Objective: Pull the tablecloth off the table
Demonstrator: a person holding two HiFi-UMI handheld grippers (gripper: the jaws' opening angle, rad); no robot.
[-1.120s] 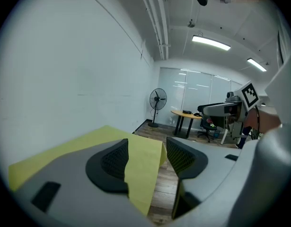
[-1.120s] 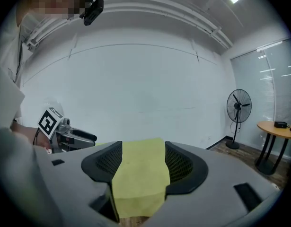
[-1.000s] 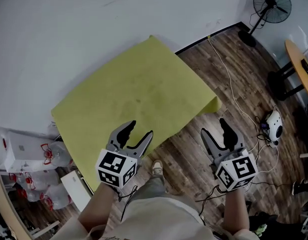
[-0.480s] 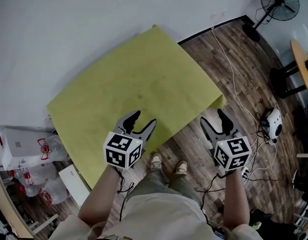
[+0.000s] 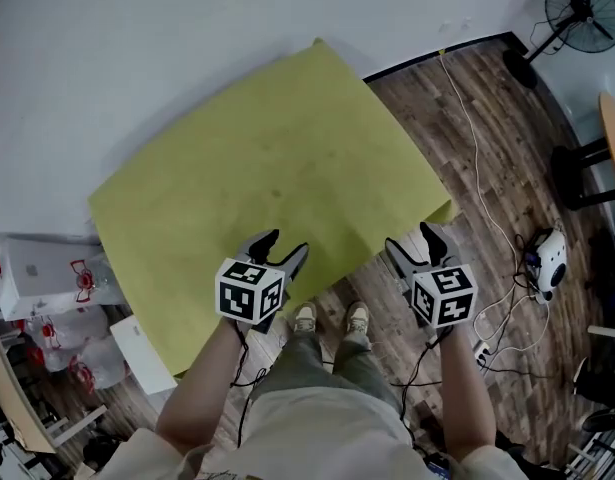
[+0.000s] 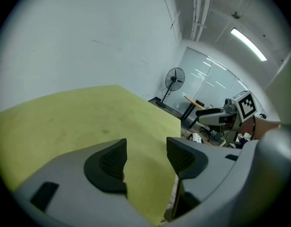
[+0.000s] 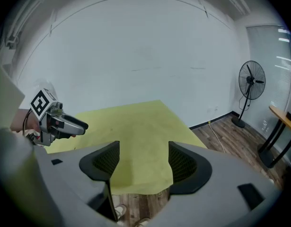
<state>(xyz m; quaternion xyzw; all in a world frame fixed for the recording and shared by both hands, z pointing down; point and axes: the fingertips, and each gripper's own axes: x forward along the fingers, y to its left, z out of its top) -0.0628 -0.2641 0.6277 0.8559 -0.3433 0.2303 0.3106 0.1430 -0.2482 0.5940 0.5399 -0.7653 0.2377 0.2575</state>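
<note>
Reaching low: left gripper (image 5: 285, 244), jaws wide and empty, hangs over the near edge of the yellow tablecloth (image 5: 277, 168), which lies flat on the table. Right gripper (image 5: 412, 240), jaws just opening wider, nothing between them, sits just off that edge. Best pinch the hem evenly with both, then pull.

Left gripper (image 5: 285, 245) and right gripper (image 5: 411, 238) are grey (trousers (image 5: 317, 368) perhaps beige).

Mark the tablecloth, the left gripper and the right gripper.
tablecloth (image 5: 277, 168): head view, middle of the cloth.
left gripper (image 5: 286, 242): head view, midway between its jaws.
right gripper (image 5: 410, 238): head view, midway between its jaws.
</note>
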